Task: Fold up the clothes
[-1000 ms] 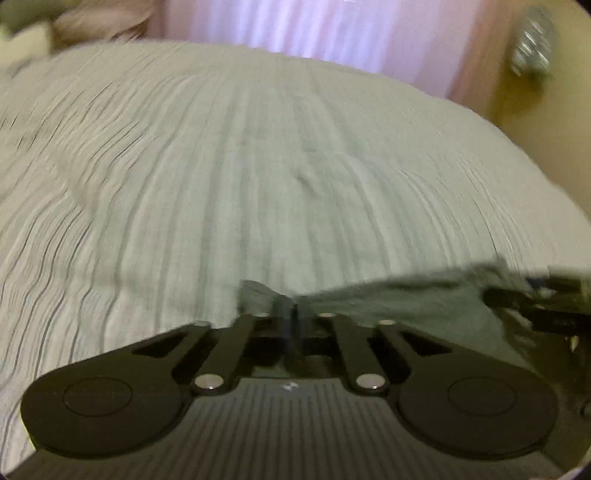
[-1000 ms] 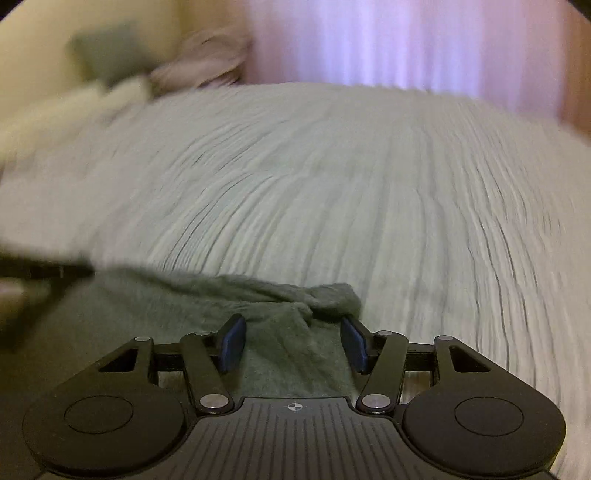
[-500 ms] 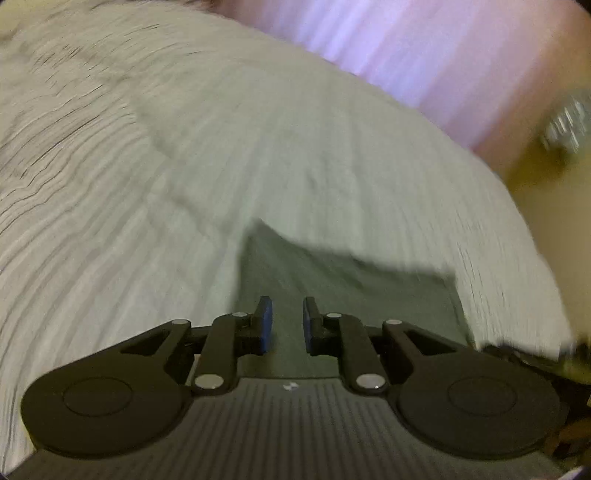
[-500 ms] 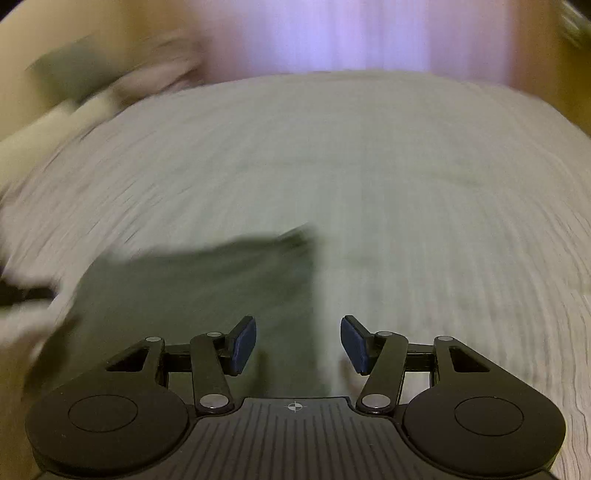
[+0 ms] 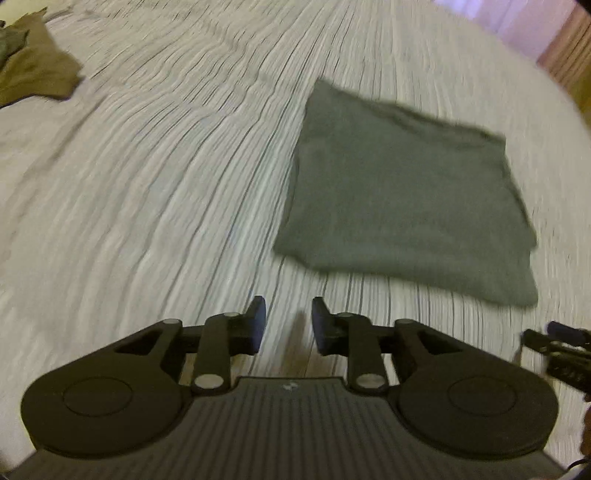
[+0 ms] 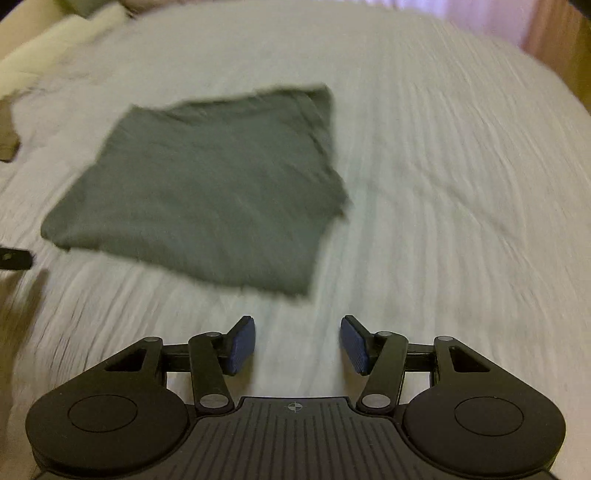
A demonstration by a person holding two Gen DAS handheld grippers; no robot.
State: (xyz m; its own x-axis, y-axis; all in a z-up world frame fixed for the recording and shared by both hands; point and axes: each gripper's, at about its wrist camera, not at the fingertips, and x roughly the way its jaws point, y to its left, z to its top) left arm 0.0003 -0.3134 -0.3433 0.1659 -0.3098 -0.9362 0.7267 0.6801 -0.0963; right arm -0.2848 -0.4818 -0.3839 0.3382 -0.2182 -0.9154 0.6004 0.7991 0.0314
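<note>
A dark grey-green garment (image 5: 402, 192) lies folded into a flat square on the striped white bedspread (image 5: 147, 184); it also shows in the right wrist view (image 6: 207, 184). My left gripper (image 5: 288, 317) is open and empty, held above the bed just short of the garment's near left corner. My right gripper (image 6: 297, 332) is open wide and empty, short of the garment's near right corner. The right gripper's body (image 5: 561, 354) shows at the right edge of the left wrist view.
An olive-brown garment (image 5: 33, 70) lies crumpled at the far left of the bed. Pale pillows (image 6: 48, 48) sit at the far left in the right wrist view. A pink curtain (image 5: 517, 22) hangs beyond the bed.
A second ago my left gripper was shut on the garment; it has let go and opened. Both grippers have pulled back and up, leaving the garment folded flat on the bed.
</note>
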